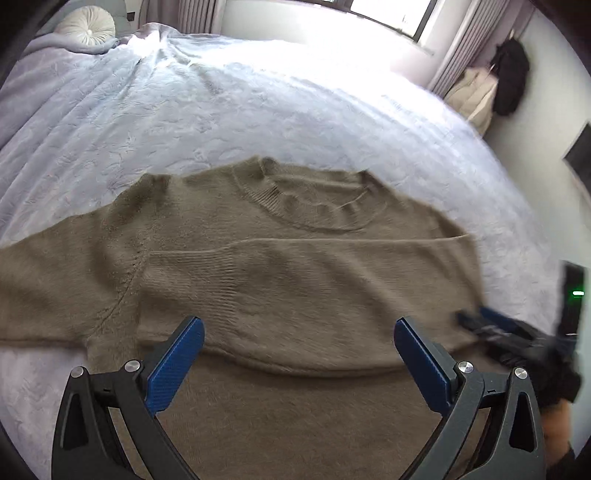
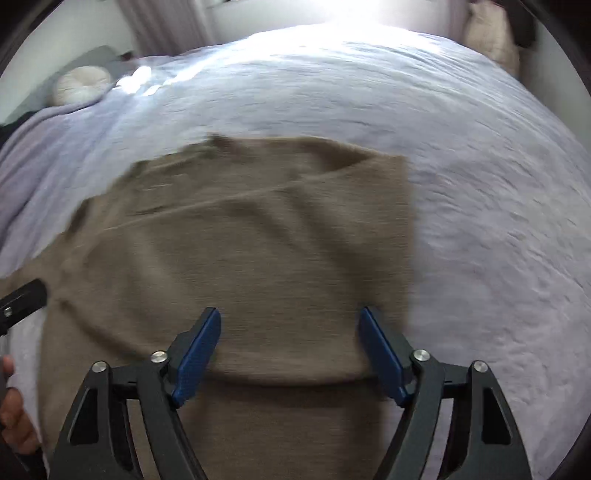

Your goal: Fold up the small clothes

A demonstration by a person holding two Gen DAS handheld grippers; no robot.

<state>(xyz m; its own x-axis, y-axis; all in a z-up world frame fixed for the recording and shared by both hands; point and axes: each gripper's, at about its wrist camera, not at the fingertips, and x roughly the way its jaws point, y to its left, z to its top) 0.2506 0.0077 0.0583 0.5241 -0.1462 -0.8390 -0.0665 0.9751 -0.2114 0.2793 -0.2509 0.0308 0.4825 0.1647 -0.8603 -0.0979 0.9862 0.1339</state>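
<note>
A pale lavender bedspread (image 1: 258, 110) covers the bed and fills most of both views; its far side is washed out by glare from the window (image 1: 391, 14). On the bedspread lies the brown knitted sweater (image 1: 295, 266), spread flat with its neckline on the far side; one sleeve is folded across the chest, while the other runs out past the left edge of the left wrist view and is cut off there; the hem is hidden behind the gripper frames. The right wrist view is smeared, so the sweater's knit and seams are hard to make out in it. Beyond the sweater, a round white cushion (image 1: 88, 27) sits at the far left corner of the bed; dark and cream garments (image 1: 495, 85) hang by the wall to the far right. The left gripper (image 1: 299, 354) hovers over the sweater's lower part, jaws spread wide, nothing between them; the right gripper (image 2: 290, 350) hovers nearer the sweater's right edge, jaws apart and empty.
</note>
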